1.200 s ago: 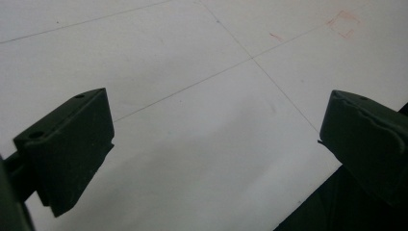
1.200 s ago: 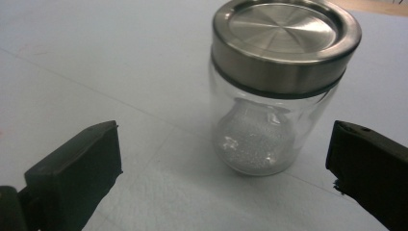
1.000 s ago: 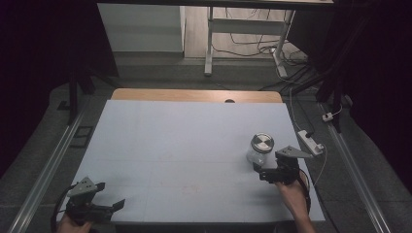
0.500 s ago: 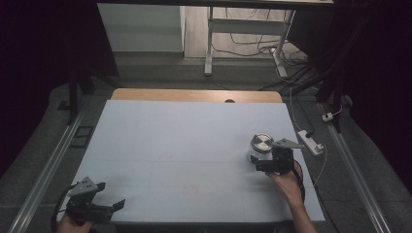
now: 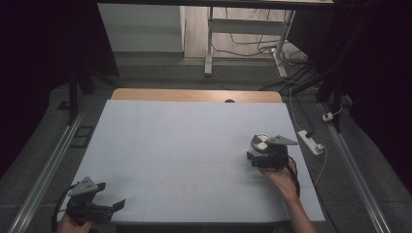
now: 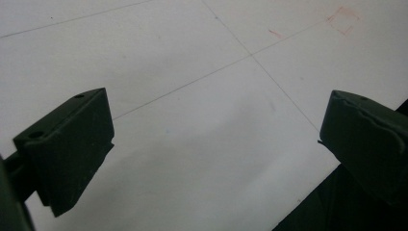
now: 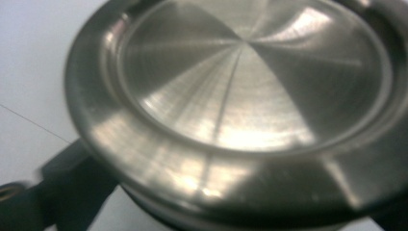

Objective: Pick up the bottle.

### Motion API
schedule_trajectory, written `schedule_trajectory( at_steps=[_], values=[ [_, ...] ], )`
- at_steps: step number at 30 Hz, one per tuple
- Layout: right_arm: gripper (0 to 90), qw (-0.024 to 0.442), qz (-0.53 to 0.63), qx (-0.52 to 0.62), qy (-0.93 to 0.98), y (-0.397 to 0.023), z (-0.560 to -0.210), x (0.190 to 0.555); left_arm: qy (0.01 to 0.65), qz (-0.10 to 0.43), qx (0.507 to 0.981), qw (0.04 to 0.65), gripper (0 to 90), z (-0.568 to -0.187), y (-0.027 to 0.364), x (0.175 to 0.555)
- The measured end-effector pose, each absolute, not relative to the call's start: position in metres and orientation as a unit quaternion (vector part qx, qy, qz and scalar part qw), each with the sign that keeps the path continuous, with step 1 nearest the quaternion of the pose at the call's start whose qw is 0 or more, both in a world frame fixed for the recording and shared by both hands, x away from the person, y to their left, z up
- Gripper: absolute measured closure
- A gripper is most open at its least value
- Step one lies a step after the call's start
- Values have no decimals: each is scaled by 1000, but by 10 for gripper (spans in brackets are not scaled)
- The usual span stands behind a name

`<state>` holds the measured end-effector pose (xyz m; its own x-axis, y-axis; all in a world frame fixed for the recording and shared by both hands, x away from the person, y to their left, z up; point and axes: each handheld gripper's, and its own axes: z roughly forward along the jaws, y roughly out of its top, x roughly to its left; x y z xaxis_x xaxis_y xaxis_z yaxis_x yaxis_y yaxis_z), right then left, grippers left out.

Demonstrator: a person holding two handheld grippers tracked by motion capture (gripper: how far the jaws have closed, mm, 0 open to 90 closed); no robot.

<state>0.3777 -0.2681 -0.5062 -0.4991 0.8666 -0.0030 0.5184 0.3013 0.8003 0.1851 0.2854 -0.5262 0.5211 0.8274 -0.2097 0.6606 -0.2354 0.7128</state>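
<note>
With the right gripper (image 5: 260, 154) near the table's (image 5: 160, 141) right edge, its jaws just closing around the steel tin (image 5: 261, 142), we should squeeze squarely below the rim; the left gripper (image 5: 108, 208) idles spread.

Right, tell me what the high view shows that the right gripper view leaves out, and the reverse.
High view: the whole pale blue table sheet, the left gripper open at its near left corner, and a white power strip on the floor. Right gripper view: the brushed radial sheen on the lid, and one black jaw beneath its rim. Both: the round steel lidded container at the right gripper, jaws just closing round it.
</note>
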Motion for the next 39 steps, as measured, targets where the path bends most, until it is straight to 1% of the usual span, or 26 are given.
schedule_trajectory(
  at_steps=[2, 5, 17, 22, 26, 31, 34, 39],
  values=[
    [122, 229, 392, 443, 773, -268, -506, 377, 477, 106, 779, 392, 0, -526, 285, 185],
    [144, 237, 389, 439, 775, -269, -504, 376, 477, 106, 779, 391, 0, -526, 285, 185],
    [149, 239, 383, 435, 779, -269, -503, 374, 475, 106, 780, 392, 0, -526, 285, 185],
    [149, 227, 393, 432, 779, -270, -498, 373, 475, 106, 780, 393, 0, -526, 285, 185],
    [149, 226, 398, 415, 786, -268, -493, 370, 475, 106, 780, 394, 0, -526, 286, 185],
    [149, 218, 406, 401, 792, -262, -484, 366, 475, 106, 780, 395, 0, -526, 286, 185],
    [149, 202, 411, 387, 800, -257, -480, 364, 475, 105, 779, 395, 0, -526, 286, 185],
    [149, 193, 420, 360, 810, -241, -473, 357, 475, 104, 780, 394, 0, -526, 286, 185]
  ],
)
